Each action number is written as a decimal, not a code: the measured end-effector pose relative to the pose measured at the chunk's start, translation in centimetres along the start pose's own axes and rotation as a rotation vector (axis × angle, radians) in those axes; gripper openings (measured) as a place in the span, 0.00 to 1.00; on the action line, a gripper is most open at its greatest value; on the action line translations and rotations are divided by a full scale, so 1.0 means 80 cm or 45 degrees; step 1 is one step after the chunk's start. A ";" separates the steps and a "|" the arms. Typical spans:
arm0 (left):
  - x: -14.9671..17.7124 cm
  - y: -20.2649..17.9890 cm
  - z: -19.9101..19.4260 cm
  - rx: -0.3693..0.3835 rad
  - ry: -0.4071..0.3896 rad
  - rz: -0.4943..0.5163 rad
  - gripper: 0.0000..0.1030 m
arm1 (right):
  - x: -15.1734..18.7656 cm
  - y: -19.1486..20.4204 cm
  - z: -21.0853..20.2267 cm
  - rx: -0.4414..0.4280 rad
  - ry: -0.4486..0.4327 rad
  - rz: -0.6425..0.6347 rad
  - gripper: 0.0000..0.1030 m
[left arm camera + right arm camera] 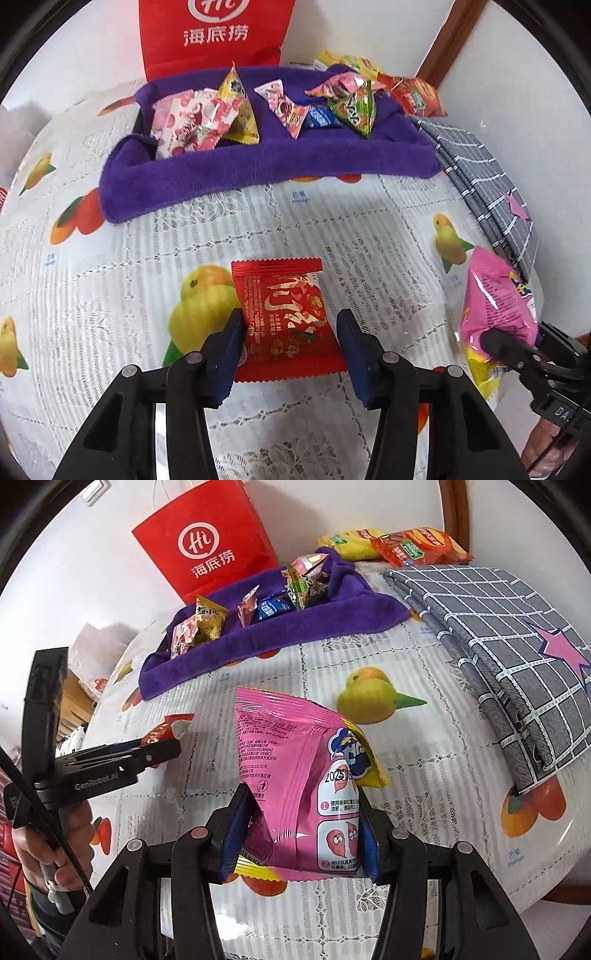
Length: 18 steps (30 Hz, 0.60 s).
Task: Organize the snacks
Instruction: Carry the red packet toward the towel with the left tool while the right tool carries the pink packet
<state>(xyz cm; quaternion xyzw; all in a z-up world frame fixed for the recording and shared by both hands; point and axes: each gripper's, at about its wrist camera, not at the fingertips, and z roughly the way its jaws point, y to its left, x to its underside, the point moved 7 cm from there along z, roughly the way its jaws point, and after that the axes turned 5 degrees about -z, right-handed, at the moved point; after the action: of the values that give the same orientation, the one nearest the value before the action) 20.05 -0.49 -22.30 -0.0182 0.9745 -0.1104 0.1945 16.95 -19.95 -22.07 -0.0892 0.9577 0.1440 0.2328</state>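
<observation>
A small red snack packet (284, 314) lies flat on the fruit-print tablecloth (110, 295). My left gripper (290, 325) is open, one finger on each side of the packet, low over the table. My right gripper (301, 827) is shut on a pink snack bag (295, 775) and holds it upright above the table; the bag also shows in the left wrist view (495, 310). A purple towel-lined tray (258, 166) at the back holds several small snack packets (207, 118). The left gripper shows from the side in the right wrist view (162, 747).
A red paper bag (214, 33) stands behind the tray against the wall. Yellow and orange chip bags (406, 542) lie at the back right. A folded grey checked cloth (517, 646) lies along the table's right side. A wooden frame (450, 33) runs up the right corner.
</observation>
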 end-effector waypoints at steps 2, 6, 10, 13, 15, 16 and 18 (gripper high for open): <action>0.000 0.000 -0.007 0.003 -0.012 0.001 0.47 | -0.001 0.001 -0.004 -0.002 -0.009 -0.004 0.51; 0.000 -0.001 -0.026 0.011 -0.041 0.001 0.47 | -0.001 0.006 -0.015 0.001 -0.027 -0.008 0.51; 0.003 0.002 -0.043 0.029 -0.062 -0.007 0.47 | -0.003 0.010 -0.028 0.014 -0.052 -0.011 0.51; 0.003 0.004 -0.056 0.050 -0.087 -0.021 0.47 | -0.008 0.015 -0.042 0.045 -0.088 -0.028 0.51; 0.001 0.005 -0.066 0.069 -0.105 -0.028 0.47 | -0.012 0.021 -0.053 0.062 -0.117 -0.042 0.51; 0.000 0.005 -0.071 0.072 -0.115 -0.031 0.47 | -0.014 0.023 -0.057 0.063 -0.129 -0.045 0.51; -0.002 0.006 -0.079 0.074 -0.134 -0.033 0.47 | -0.019 0.029 -0.067 0.060 -0.152 -0.048 0.51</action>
<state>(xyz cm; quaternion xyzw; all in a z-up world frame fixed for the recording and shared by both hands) 17.79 1.31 -16.67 -0.0309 0.9590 -0.1401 0.2444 15.48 -19.29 -16.24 -0.0932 0.9433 0.1222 0.2943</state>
